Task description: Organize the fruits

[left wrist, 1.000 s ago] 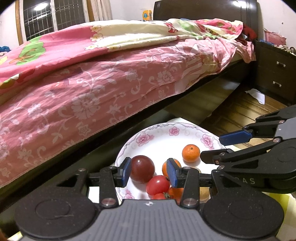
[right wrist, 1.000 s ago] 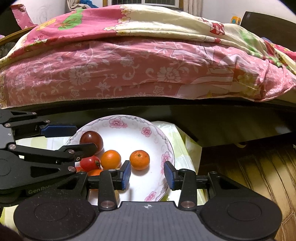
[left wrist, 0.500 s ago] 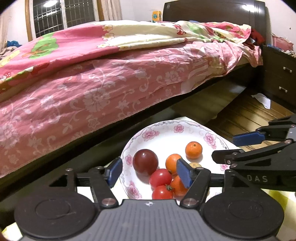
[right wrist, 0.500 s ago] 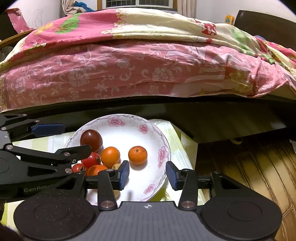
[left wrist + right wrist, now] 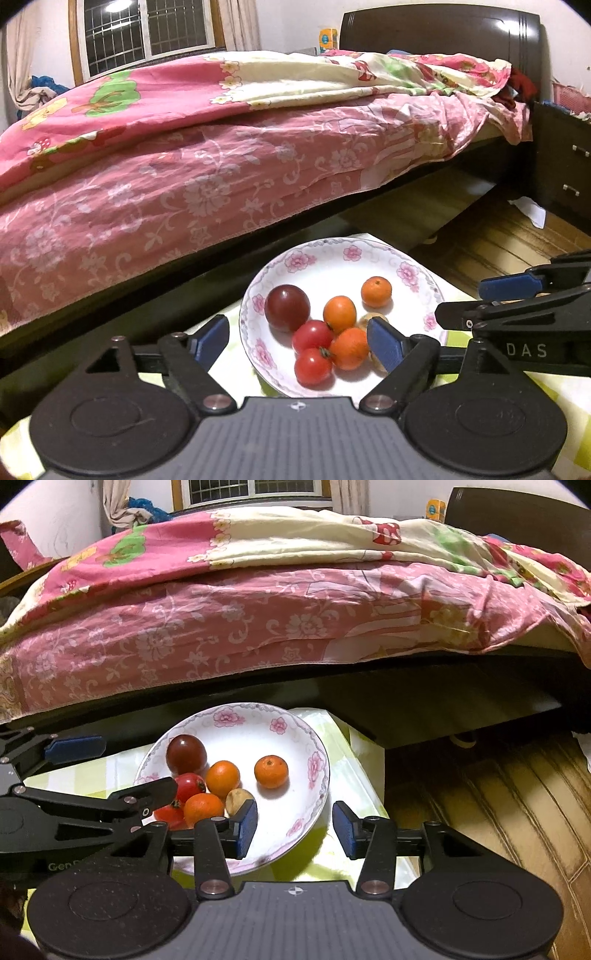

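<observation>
Left gripper point(image 5: 297, 341) backed off the dark plum point(image 5: 287, 308), jaws opening, nothing pinched. Right gripper point(image 5: 294, 827) spread, empty. 7 fruits on floral plate point(image 5: 332, 258).

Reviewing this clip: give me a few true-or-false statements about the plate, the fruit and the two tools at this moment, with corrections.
1. All the fruit lies on the floral plate. True.
2. The dark red fruit is held by the left tool. False: it lies on the plate, and that tool's jaws are opening with no pad pressing on any fruit.
3. One orange fruit sits apart from the cluster. True.
4. The right tool grips a tomato. False: nothing is between its pads; the red tomato lies in the cluster.
</observation>
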Action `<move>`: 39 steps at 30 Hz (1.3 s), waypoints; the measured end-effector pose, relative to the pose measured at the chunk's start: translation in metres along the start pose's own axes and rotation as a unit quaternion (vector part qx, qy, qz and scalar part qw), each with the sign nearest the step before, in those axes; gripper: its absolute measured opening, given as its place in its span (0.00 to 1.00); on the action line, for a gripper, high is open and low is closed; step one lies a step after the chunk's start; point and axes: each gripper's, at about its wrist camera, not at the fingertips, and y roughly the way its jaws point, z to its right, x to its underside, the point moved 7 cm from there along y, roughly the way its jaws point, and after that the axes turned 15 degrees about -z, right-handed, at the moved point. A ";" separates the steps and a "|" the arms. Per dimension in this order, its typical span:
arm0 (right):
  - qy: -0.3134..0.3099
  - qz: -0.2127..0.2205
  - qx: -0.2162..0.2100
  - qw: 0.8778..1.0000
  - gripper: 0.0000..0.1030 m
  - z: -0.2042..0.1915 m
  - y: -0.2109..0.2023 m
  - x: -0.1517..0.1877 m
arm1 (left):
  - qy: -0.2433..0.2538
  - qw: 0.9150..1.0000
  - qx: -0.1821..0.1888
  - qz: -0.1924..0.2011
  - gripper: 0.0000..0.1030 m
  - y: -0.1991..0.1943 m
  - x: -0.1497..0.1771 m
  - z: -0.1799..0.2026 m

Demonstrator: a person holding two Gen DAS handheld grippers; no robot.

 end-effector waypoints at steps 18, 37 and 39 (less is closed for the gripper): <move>0.012 0.008 -0.013 1.000 0.44 -0.012 -0.039 0.031 | -0.028 1.000 -0.002 0.010 0.95 -0.046 0.031 0.002; 0.020 0.005 -0.020 1.000 0.44 -0.021 -0.057 0.054 | -0.058 0.998 -0.004 0.003 1.00 -0.065 0.059 0.000; 0.020 0.005 -0.021 1.000 0.44 -0.023 -0.058 0.057 | -0.061 0.998 -0.005 0.001 1.00 -0.068 0.062 -0.001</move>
